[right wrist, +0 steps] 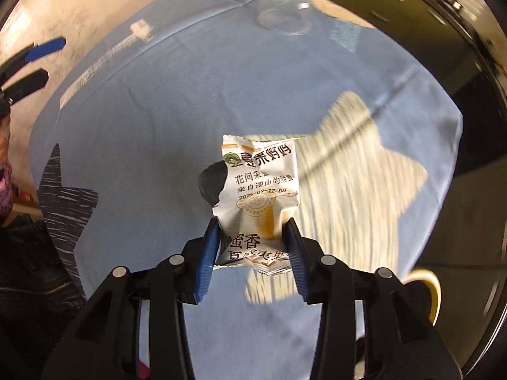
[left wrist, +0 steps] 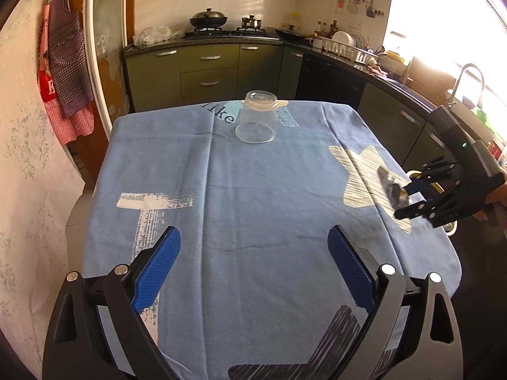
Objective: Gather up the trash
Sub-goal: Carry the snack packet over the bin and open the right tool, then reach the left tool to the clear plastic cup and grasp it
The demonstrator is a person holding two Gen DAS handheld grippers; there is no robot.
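Observation:
My right gripper (right wrist: 253, 226) is shut on a torn white snack wrapper (right wrist: 261, 186) with Chinese print and holds it above the blue tablecloth (right wrist: 158, 126). In the left wrist view the right gripper (left wrist: 401, 198) hangs over the table's right edge with the wrapper (left wrist: 391, 186) seen edge-on. My left gripper (left wrist: 253, 237) is open and empty above the near part of the tablecloth (left wrist: 237, 174). Its blue fingers (right wrist: 44, 47) show at the left edge of the right wrist view.
A clear plastic cup (left wrist: 258, 115) lies on its side at the far end of the table, also in the right wrist view (right wrist: 285, 6). A yellow-rimmed container (right wrist: 426, 294) sits low beside the table's right edge. Kitchen cabinets (left wrist: 209, 69) stand behind.

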